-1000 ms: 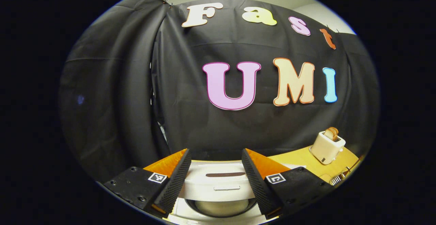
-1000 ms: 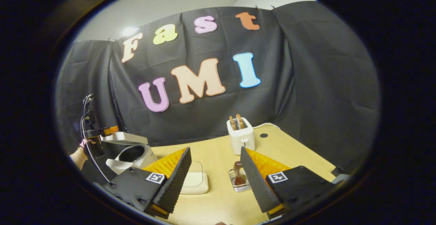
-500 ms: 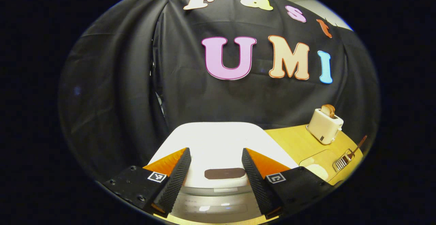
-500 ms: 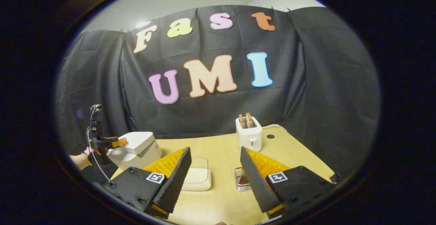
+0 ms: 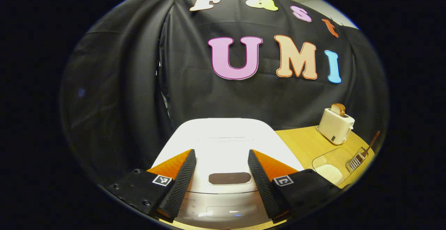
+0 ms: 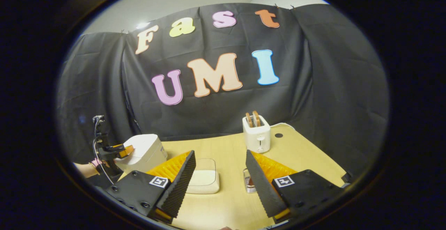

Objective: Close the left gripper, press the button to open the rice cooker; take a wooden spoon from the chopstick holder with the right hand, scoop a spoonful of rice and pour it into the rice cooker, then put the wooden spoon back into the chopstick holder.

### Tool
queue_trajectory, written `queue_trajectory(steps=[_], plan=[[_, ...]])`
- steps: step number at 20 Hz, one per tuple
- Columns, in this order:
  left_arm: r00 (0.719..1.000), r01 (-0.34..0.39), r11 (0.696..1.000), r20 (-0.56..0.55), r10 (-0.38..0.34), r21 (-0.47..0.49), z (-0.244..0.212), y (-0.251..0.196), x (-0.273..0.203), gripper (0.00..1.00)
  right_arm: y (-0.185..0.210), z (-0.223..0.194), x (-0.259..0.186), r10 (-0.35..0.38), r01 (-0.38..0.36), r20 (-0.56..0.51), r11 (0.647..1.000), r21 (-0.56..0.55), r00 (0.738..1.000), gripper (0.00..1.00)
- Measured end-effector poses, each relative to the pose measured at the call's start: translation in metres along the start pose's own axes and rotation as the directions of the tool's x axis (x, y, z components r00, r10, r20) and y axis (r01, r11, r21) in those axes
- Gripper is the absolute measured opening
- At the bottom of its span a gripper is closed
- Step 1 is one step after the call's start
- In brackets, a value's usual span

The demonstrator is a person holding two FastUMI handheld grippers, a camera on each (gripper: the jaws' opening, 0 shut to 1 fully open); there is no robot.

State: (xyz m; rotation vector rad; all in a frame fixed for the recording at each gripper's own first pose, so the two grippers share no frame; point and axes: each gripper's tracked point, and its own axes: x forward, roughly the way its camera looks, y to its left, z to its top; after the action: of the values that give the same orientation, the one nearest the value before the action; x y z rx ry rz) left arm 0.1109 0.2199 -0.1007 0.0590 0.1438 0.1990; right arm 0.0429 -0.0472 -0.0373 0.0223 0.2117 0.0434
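1. On the far left of the right gripper view, the left gripper (image 6: 122,150) is seen held by a hand (image 6: 85,169) against the front of the rice cooker (image 6: 146,151); how far its fingers stand apart there cannot be told at that size.
2. In the left gripper view, the left gripper (image 5: 222,184) is shown with its fingers wide apart and nothing between them, and the cooker's closed lid (image 5: 223,143) and dark oval panel (image 5: 229,178) are framed in the gap.
3. A risk is judged here: the task calls for closed fingers on the button, and with the fingers spread the button could be straddled and missed, or the light cooker pushed back on the table (image 6: 296,153).
4. The tray of rice (image 6: 204,181) is seen flat on the table just right of the cooker, its long side running left to right.
5. The right gripper (image 6: 220,184) is held wide and empty above the near table edge.
6. The chopstick holder (image 6: 250,181) is partly hidden behind the right finger; in the left gripper view the wooden spoon (image 5: 370,146) is seen leaning in it, the handle's long axis tilted up and away from the cooker.
7. A knocked-over holder is judged possible if the tilted handle is grabbed off-axis.
8. The toaster (image 6: 257,136) stands farther back.
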Motion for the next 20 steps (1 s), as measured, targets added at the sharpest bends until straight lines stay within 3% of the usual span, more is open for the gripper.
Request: queue_trajectory(steps=[7, 10, 12, 20], plan=[[0.999, 0.035, 0.999, 0.0, -0.035, 0.014, 0.003, 0.001, 0.003, 0.88, 0.003, -0.002, 0.001, 0.006, -0.006, 0.008, 1.0, -0.025, 1.0, 0.96], [1.0, 0.0, 1.0, -0.004, 0.0, 0.018, 0.014, 0.002, 0.003, 0.97, 0.002, 0.001, -0.005, 0.008, -0.007, 0.028, 0.999, -0.043, 1.0, 0.94], [1.0, -0.008, 1.0, 0.023, 0.007, 0.026, 0.027, -0.003, -0.002, 0.96, -0.002, 0.002, -0.005, 0.009, -0.007, 0.035, 0.999, -0.04, 0.999, 0.94], [0.998, 0.052, 0.998, 0.035, -0.051, -0.045, 0.06, -0.091, -0.068, 0.95, -0.026, 0.009, -0.026, 0.02, -0.012, 0.106, 0.997, -0.079, 0.994, 0.96]])
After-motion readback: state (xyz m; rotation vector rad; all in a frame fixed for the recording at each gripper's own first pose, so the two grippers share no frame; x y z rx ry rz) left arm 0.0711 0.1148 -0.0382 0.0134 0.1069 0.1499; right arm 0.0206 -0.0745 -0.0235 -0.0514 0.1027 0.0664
